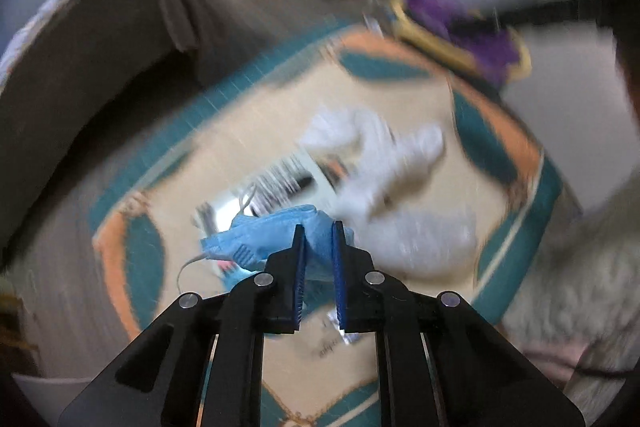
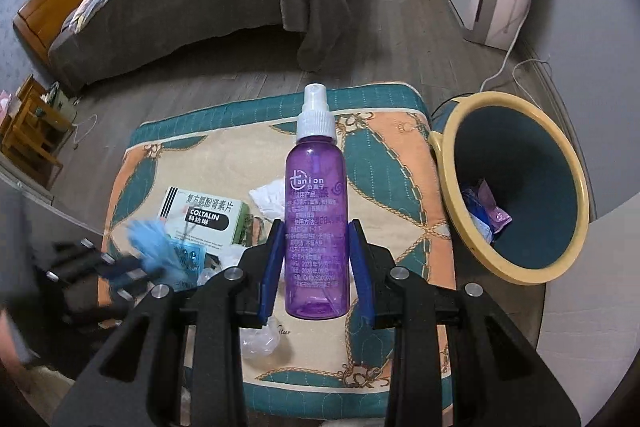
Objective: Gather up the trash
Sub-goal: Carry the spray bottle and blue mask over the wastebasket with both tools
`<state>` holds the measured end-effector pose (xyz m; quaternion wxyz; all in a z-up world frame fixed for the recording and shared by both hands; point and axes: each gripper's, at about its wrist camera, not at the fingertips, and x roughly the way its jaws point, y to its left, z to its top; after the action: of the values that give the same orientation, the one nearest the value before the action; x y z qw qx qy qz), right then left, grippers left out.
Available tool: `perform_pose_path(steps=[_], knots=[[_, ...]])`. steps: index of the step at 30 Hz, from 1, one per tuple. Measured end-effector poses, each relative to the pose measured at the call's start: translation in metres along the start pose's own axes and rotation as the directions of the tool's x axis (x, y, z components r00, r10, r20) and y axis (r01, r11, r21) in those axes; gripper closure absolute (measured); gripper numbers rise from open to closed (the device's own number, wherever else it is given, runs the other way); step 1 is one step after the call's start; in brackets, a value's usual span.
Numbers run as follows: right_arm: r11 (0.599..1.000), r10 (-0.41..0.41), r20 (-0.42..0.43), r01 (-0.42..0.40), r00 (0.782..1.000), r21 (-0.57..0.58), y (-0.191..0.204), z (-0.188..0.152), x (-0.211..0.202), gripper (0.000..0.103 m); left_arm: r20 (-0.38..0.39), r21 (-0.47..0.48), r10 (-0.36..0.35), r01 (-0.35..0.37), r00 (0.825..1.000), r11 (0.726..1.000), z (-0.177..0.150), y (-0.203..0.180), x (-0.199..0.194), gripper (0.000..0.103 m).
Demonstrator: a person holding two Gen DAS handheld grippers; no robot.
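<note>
Left wrist view: blurred.
L grip: left hand-held gripper (image 1: pixel 318 227) clamped on blue face mask (image 1: pixel 264 233), pads pinching mask's right end, rest hanging off to left above the mat.
Under it: patterned mat (image 1: pixel 256 115) w/ white tissue wads (image 1: pixel 376 155) + striped box, too smeared to read.
Right wrist view: sharp.
R grip: right hand-held gripper (image 2: pixel 317 227) closed on purple spray bottle (image 2: pixel 317 227), bottle upright along the jaws, white nozzle away from camera.
Bin: yellow-rimmed trash bin (image 2: pixel 452 163) just beside mat's right edge, tilted toward camera; a few wrappers (image 2: pixel 486 209) already inside.
Left on mat: Coltalin medicine box (image 2: pixel 206 215), blister pack (image 2: pixel 188 253), white tissue (image 2: pixel 268 197), clear plastic scrap (image 2: pixel 260 341).
Progress: prob. early-mid. Some bits binned, two items in grip but not yet over bin, approx. four or more pieces to go.
</note>
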<state>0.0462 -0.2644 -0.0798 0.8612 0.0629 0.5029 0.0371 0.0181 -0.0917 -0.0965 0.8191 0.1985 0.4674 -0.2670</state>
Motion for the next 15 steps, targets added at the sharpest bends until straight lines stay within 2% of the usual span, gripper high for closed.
perform_pose_path(steps=[4, 7, 15], knots=[[1.0, -0.008, 0.022, 0.008, 1.0, 0.002, -0.006, 0.002, -0.006, 0.071, 0.16, -0.15, 0.015, 0.009, 0.987, 0.989, 0.018, 0.025, -0.039, 0.09], [1.0, -0.016, 0.04, 0.016, 0.999, 0.006, -0.013, 0.005, -0.01, 0.071, 0.228, -0.178, 0.026, 0.016, 0.973, 0.984, 0.03, 0.029, -0.052, 0.09], [0.999, -0.037, 0.077, 0.034, 0.996, 0.038, -0.043, 0.01, -0.022, 0.071, 0.292, -0.2, 0.011, 0.049, 0.956, 0.978, 0.06, 0.019, -0.056, 0.09]])
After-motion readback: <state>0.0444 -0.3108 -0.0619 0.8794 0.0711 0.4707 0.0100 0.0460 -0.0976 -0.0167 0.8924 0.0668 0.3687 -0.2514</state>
